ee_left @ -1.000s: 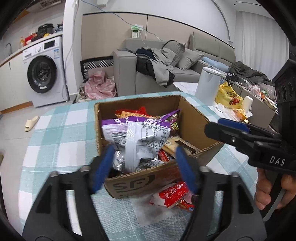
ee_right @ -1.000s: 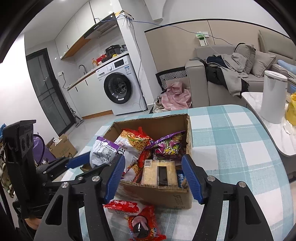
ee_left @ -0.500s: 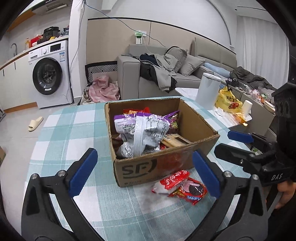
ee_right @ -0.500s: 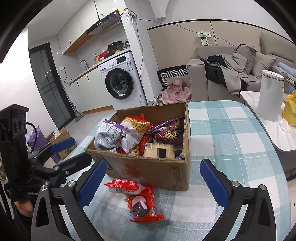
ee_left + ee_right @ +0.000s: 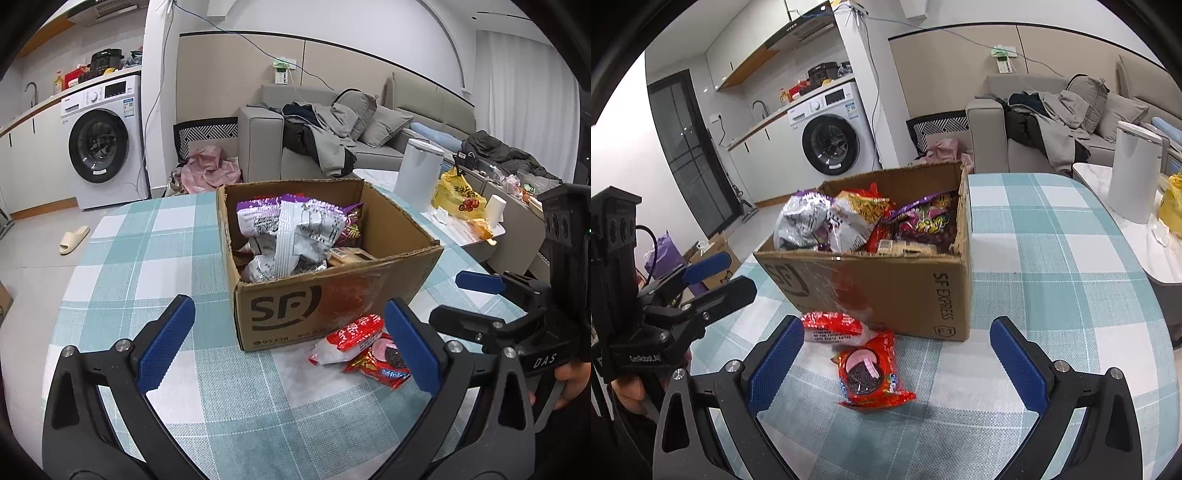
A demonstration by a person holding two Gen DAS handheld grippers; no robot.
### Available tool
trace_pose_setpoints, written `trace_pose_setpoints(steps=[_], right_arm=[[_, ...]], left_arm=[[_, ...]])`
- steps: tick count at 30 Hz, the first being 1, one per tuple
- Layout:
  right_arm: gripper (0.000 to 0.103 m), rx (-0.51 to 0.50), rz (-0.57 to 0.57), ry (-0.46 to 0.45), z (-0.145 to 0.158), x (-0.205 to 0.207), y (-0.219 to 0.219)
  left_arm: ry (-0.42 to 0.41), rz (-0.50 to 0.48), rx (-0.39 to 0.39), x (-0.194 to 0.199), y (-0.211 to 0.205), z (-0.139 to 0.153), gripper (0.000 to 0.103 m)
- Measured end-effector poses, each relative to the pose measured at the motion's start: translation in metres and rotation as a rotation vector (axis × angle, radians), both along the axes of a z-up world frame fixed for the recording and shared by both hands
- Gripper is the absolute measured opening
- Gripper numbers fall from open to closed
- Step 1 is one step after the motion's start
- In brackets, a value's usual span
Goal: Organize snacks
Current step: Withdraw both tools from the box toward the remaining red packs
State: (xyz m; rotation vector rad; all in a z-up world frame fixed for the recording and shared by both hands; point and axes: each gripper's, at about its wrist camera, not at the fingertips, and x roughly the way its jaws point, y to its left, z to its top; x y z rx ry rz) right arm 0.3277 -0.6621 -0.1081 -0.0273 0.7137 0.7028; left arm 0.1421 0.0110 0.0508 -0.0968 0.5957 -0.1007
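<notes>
A brown cardboard box (image 5: 332,299) (image 5: 897,284) full of snack bags stands on the checked tablecloth. In front of it lie two loose packets: a red and white one (image 5: 351,338) (image 5: 833,326) and a red cookie packet (image 5: 382,363) (image 5: 870,373). My left gripper (image 5: 290,341) is open, with nothing between its blue pads, a little short of the box's front wall. My right gripper (image 5: 897,354) is open too, hovering over the cookie packet without touching it. Each gripper also shows at the edge of the other's view.
The round table (image 5: 122,266) drops off at left and right. A white bin (image 5: 417,173) and a yellow bag (image 5: 458,195) stand on a low table to the right. A sofa (image 5: 332,147) and a washing machine (image 5: 103,147) lie beyond.
Both grippers have opened wide from a half-shut stance and drawn back from the box. The two loose packets in front of the box now show fully.
</notes>
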Motion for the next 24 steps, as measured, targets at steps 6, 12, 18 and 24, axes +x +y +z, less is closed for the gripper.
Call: trace_pose_setpoints(steps=[6,12,18,24], right_arm=[[0.103,-0.034,0.017,0.012,-0.008,0.0,0.006],[0.102,-0.097,0.052,0.034,-0.022,0.0,0.018],[0.102,-0.137,0.067,0.059,-0.033,0.0,0.024],[0.102,-0.159,0.074,0.068,-0.041,0.002,0.027]], left_arm=[[0.021,0.007,0.014,0.001,0.002,-0.014,0.102],[0.042,0.008,0.03,0.003,0.004,-0.031,0.102],[0.077,-0.003,0.037,0.013,0.003,-0.051,0.102],[0.091,-0.021,0.044,0.018,-0.003,-0.063,0.102]])
